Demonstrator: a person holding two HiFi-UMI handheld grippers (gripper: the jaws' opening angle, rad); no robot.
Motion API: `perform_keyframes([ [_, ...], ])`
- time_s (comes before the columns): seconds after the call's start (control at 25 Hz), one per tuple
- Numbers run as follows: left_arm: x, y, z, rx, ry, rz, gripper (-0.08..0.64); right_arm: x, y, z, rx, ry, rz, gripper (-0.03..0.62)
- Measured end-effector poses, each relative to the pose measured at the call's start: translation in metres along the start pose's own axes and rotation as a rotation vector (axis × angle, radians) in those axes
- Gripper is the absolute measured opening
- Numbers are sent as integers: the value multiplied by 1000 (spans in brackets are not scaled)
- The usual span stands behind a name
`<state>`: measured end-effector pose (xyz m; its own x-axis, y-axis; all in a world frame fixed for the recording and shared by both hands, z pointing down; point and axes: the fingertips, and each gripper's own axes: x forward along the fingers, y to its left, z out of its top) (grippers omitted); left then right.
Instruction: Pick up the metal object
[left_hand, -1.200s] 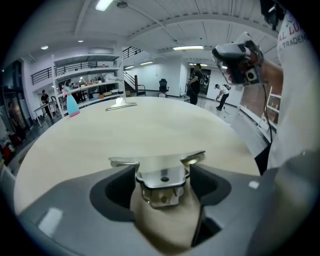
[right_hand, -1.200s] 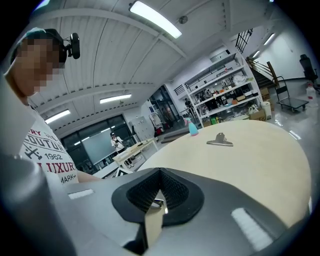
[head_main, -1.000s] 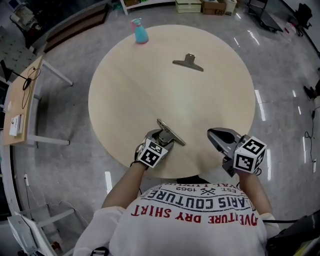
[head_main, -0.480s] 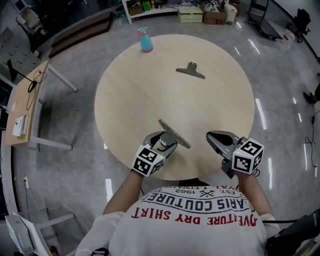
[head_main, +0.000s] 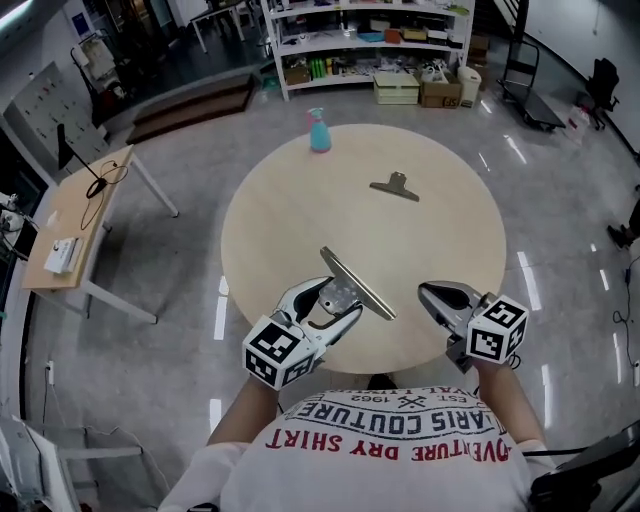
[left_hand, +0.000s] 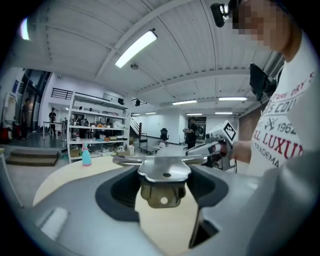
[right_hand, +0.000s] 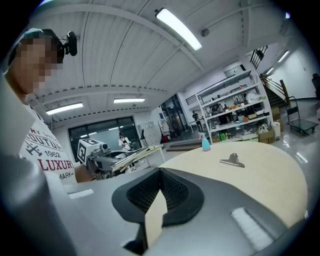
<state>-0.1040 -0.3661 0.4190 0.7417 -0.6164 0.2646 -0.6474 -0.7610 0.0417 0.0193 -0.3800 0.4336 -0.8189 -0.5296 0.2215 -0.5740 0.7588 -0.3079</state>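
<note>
A large metal clip (head_main: 357, 285) with a long flat bar is raised above the near edge of the round wooden table (head_main: 290, 210). My left gripper (head_main: 335, 298) is shut on its handle. In the left gripper view the clip (left_hand: 164, 175) fills the gap between the jaws of the left gripper (left_hand: 162, 187). A second metal clip (head_main: 395, 187) lies flat on the far part of the table, and it also shows in the right gripper view (right_hand: 231, 160). My right gripper (head_main: 428, 291) hovers at the table's near right edge, shut and holding nothing (right_hand: 160, 172).
A turquoise spray bottle (head_main: 319, 131) stands at the table's far edge. A small wooden side table (head_main: 80, 230) with cables is at the left. Shelves (head_main: 365, 30) and boxes (head_main: 420, 88) line the back wall. The floor is glossy grey.
My left gripper has come up and toward the person with the clip in it. The head view has tilted up, so the shelves now show. The right gripper has barely moved.
</note>
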Motion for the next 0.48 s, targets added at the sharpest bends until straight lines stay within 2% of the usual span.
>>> perform_keyframes([
  [0.32,-37,-34,-10,-35,-46,-1,285,-21,47,-14,-47,0,23,2],
  [0.48,-64,-54,2,-32,-77,5,285,-38,76,-9,-86,-9,38,2],
])
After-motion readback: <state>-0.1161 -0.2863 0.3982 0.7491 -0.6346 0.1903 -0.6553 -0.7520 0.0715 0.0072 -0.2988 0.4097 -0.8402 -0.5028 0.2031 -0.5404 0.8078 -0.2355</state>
